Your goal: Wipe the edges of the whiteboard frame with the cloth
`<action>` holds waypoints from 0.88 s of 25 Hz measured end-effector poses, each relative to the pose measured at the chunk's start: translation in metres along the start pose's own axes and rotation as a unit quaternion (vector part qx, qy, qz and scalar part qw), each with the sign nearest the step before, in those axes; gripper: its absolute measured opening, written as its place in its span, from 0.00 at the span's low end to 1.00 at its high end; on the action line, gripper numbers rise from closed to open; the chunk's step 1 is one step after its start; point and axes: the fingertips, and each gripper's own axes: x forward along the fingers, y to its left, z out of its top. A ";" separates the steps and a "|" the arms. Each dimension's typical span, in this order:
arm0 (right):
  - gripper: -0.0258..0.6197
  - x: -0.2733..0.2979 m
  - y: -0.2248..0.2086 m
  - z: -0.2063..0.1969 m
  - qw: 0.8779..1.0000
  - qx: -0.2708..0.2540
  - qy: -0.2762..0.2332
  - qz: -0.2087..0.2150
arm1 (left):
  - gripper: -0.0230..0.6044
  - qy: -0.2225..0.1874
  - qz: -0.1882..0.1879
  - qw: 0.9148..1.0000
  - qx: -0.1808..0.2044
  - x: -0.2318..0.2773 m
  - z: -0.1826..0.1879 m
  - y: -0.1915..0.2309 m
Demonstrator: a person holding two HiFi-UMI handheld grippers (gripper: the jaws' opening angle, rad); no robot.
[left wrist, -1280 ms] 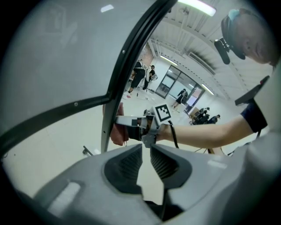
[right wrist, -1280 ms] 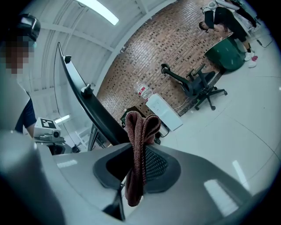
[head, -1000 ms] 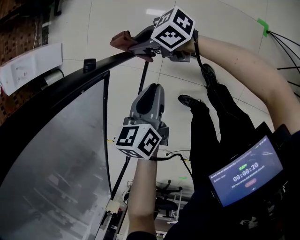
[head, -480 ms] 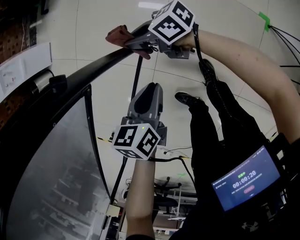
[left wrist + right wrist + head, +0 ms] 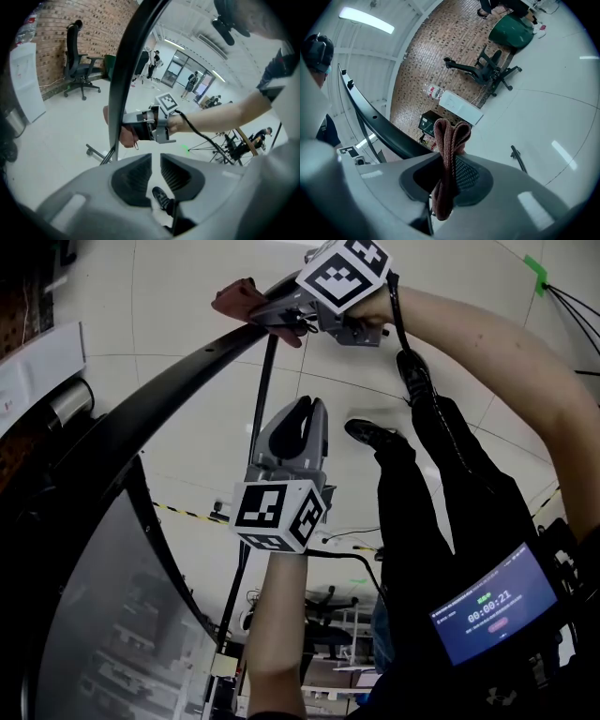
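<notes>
1. The right gripper (image 5: pixel 281 320), near the top of the head view, has its jaws pinched on a folded reddish-brown cloth (image 5: pixel 239 298).
2. In the right gripper view, the cloth (image 5: pixel 449 140) stands upright between the two pads of the right gripper (image 5: pixel 450 161). Its folded top sticks out past the fingertips.
3. The cloth sits at the edge of the black whiteboard frame (image 5: pixel 159 399), which curves across the head view from lower left to upper right. The cloth appears to touch the frame.
4. The left gripper view shows the frame (image 5: pixel 124 70) as a dark upright bar, with the cloth (image 5: pixel 123 133) just behind it.
5. The left gripper (image 5: pixel 298 423) hangs below the right one, apart from the frame.
6. The left gripper's (image 5: pixel 156 171) jaws stand only slightly apart, with a narrow gap and nothing in it.
7. The grey whiteboard surface (image 5: pixel 103 615) fills the lower left of the head view.
8. A black shoe (image 5: pixel 370 434) rests on the pale floor (image 5: pixel 187 315).
</notes>
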 end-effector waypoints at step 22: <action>0.13 -0.009 -0.077 -0.034 0.994 0.057 0.028 -0.085 | 0.13 0.032 0.003 0.999 -0.034 0.024 -0.036 0.000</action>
